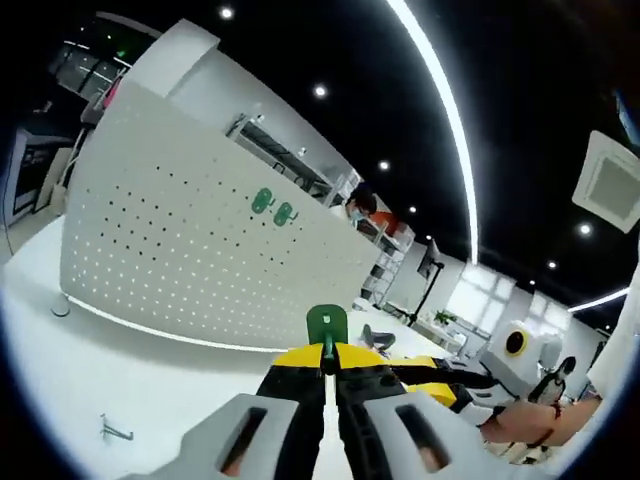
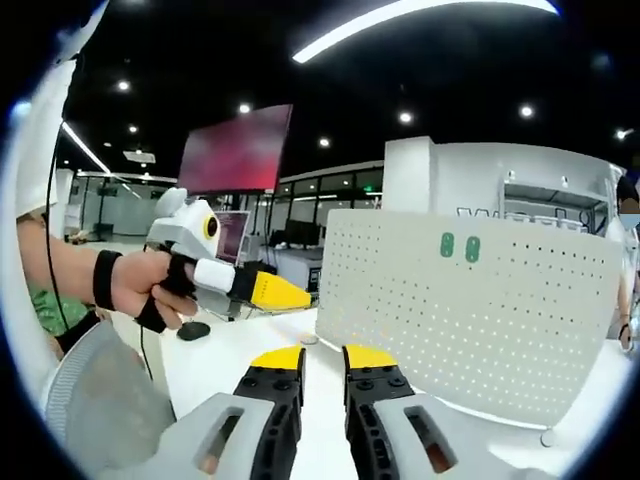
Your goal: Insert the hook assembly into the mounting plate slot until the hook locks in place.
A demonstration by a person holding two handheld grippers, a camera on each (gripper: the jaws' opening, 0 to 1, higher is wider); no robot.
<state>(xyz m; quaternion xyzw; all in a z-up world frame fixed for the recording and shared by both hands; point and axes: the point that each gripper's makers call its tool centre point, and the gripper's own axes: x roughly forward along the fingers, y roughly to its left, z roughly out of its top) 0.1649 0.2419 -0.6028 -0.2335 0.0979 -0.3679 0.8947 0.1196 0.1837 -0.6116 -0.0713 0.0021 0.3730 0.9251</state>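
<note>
Left hand-held gripper, jaws pinching a green hook assembly above the white desk, facing the perforated mounting plate bearing two green hooks. Right hand-held gripper: jaws slightly apart, nothing between them.

White table top: a white perforated mounting plate was stood upright on it, carried at its lower corners by small round feet, one seen in the left gripper view and another in the right gripper view. A small metal hook was laid loose on the bare surface in front of the plate, well apart from it. A dark rounded object was set on the table near its far edge, its kind not discernible.
</note>
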